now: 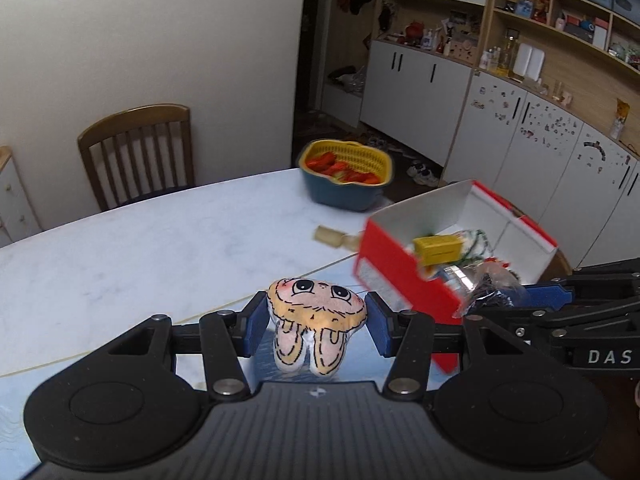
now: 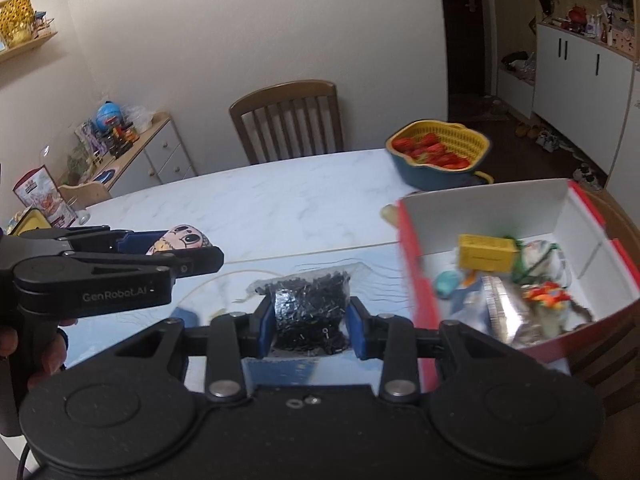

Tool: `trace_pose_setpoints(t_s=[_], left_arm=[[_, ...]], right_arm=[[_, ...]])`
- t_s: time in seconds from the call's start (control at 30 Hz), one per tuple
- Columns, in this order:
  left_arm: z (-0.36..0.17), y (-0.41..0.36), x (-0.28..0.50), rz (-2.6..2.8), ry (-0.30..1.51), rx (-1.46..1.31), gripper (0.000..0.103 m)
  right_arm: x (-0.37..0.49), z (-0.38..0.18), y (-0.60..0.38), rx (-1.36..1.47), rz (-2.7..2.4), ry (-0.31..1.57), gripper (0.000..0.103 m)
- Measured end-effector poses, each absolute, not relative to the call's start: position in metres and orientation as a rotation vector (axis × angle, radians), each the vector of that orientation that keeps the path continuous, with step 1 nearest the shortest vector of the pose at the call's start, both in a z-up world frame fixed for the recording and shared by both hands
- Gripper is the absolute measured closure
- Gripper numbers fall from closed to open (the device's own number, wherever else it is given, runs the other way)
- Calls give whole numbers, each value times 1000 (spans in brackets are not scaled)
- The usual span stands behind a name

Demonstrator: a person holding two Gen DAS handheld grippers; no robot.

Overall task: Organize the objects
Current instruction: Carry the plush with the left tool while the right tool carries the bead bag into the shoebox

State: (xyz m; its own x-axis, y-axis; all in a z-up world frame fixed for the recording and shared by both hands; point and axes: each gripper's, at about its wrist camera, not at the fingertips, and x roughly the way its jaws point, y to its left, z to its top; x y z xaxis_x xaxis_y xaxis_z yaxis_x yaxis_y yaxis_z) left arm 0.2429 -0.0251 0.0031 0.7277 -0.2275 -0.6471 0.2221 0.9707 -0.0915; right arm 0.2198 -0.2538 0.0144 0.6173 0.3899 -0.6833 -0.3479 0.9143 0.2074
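In the left wrist view the left gripper (image 1: 316, 326) sits at lower centre, its blue pads pressed on both sides of a small plush rabbit toy (image 1: 316, 320) (face up, ears hanging toward the camera), which is lifted clear of the marble table (image 1: 160, 248); to the right of it, a red cardboard box (image 1: 404, 276) with a white inside holds a yellow block (image 1: 438, 249) and some crinkled wrappers. At the upper middle, a blue tub with a yellow strainer basket (image 1: 347, 176) holds red pieces, near the table's far edge.

In the right wrist view the right gripper (image 2: 310, 328) is closed part-way on a clear bag of small black parts (image 2: 310, 312), held above the table; the red box lies at the right of the frame, the basket above it, a wooden chair (image 2: 288, 120) at top centre.
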Motion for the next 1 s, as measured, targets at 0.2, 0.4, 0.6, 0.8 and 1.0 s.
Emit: trace_pose_setpoints(t_s=[0.2, 0.4, 0.6, 0.8, 1.0], left_arm=[[5, -80, 252, -272, 710, 8, 52], [1, -133, 261, -295, 713, 24, 52], [-9, -178, 274, -312, 724, 45, 52], [-25, -212, 292, -313, 749, 64, 52], [-43, -235, 316, -296, 790, 85, 52]], right_arm=[[226, 15, -303, 43, 413, 775, 68], [236, 12, -353, 53, 393, 766, 68], [247, 5, -399, 46, 361, 771, 68], [269, -2, -429, 21, 331, 776, 68], [307, -20, -447, 33, 301, 804, 68]])
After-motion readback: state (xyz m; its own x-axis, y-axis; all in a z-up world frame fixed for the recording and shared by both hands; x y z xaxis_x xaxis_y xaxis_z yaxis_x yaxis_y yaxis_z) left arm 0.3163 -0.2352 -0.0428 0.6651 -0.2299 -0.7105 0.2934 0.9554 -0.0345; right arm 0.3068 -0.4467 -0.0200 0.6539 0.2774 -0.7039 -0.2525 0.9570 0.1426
